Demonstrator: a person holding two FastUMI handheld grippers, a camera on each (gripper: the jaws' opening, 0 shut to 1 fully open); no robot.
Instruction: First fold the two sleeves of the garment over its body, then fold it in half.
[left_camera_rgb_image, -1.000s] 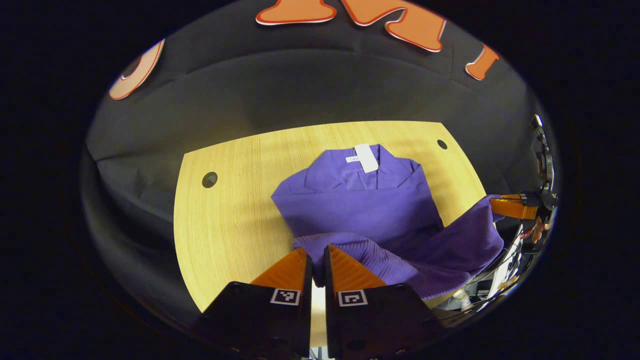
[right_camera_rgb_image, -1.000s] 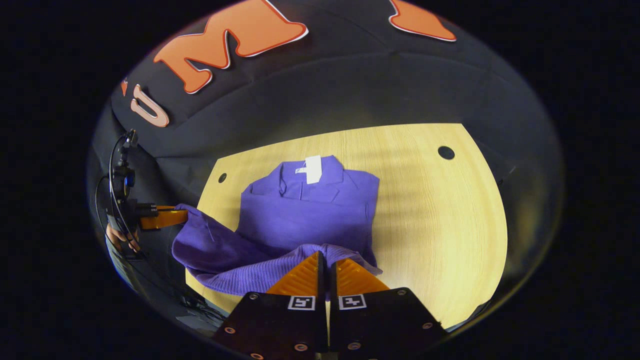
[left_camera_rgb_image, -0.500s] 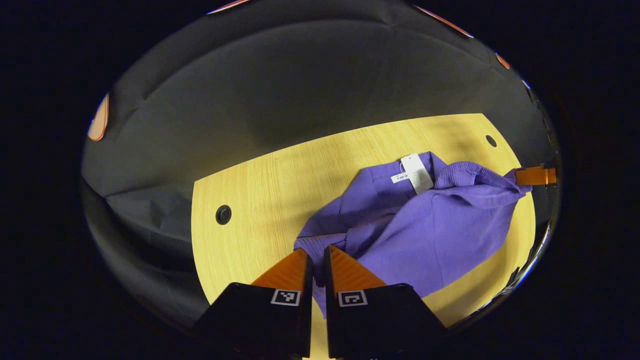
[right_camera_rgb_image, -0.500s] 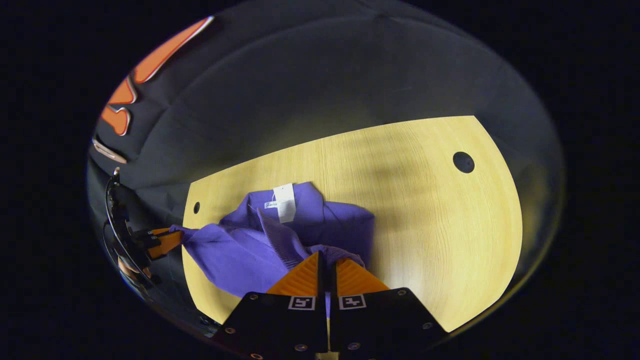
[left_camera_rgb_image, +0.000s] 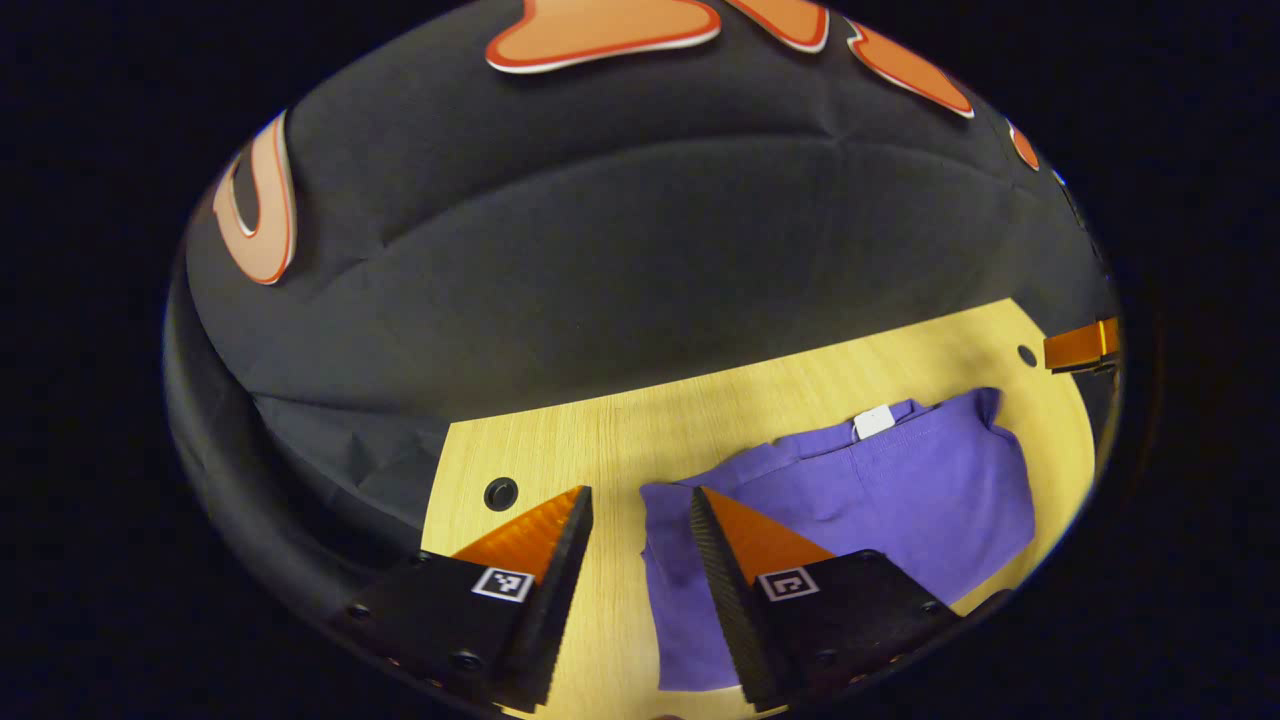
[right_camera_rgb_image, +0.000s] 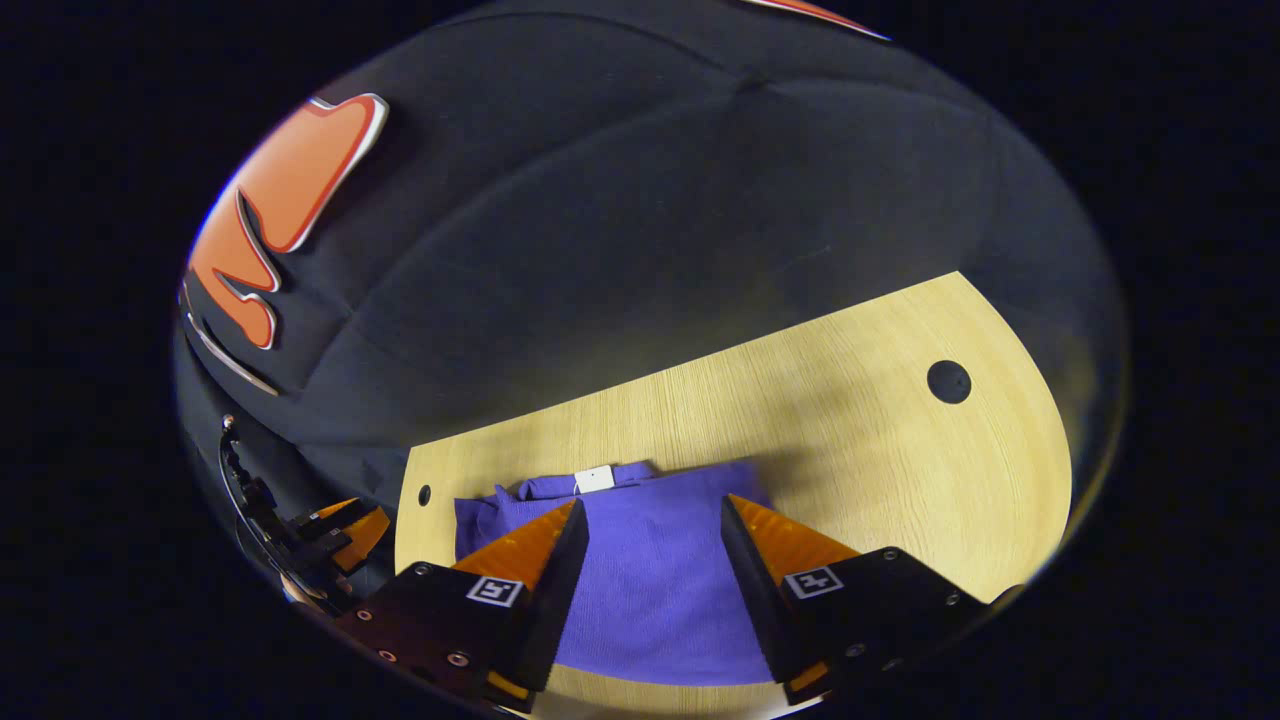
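Note:
The purple garment (left_camera_rgb_image: 900, 500) lies flat on the light wooden table (left_camera_rgb_image: 600, 430), doubled over, with its lower half laid up over the collar end. A white tag (left_camera_rgb_image: 873, 421) peeks out at the far edge. My left gripper (left_camera_rgb_image: 640, 500) is open above the garment's left corner, nothing between its fingers. In the right gripper view the purple garment (right_camera_rgb_image: 650, 570) sits under my right gripper (right_camera_rgb_image: 648, 510), which is open and holds nothing. The white tag (right_camera_rgb_image: 594, 479) shows just beyond it. The left gripper (right_camera_rgb_image: 345, 525) shows at the far left and the right gripper's orange finger (left_camera_rgb_image: 1080, 345) at the far right.
Round cable holes (left_camera_rgb_image: 500, 493) (right_camera_rgb_image: 948, 381) are cut into the table near its left and right ends. The black cloth wall rises right behind the far table edge. Bare wood (right_camera_rgb_image: 880, 450) lies to the right of the garment.
Both grippers carried the garment's lower edge forward over the body to the collar end, then opened and let go. The cloth now lies flat in a doubled rectangle.

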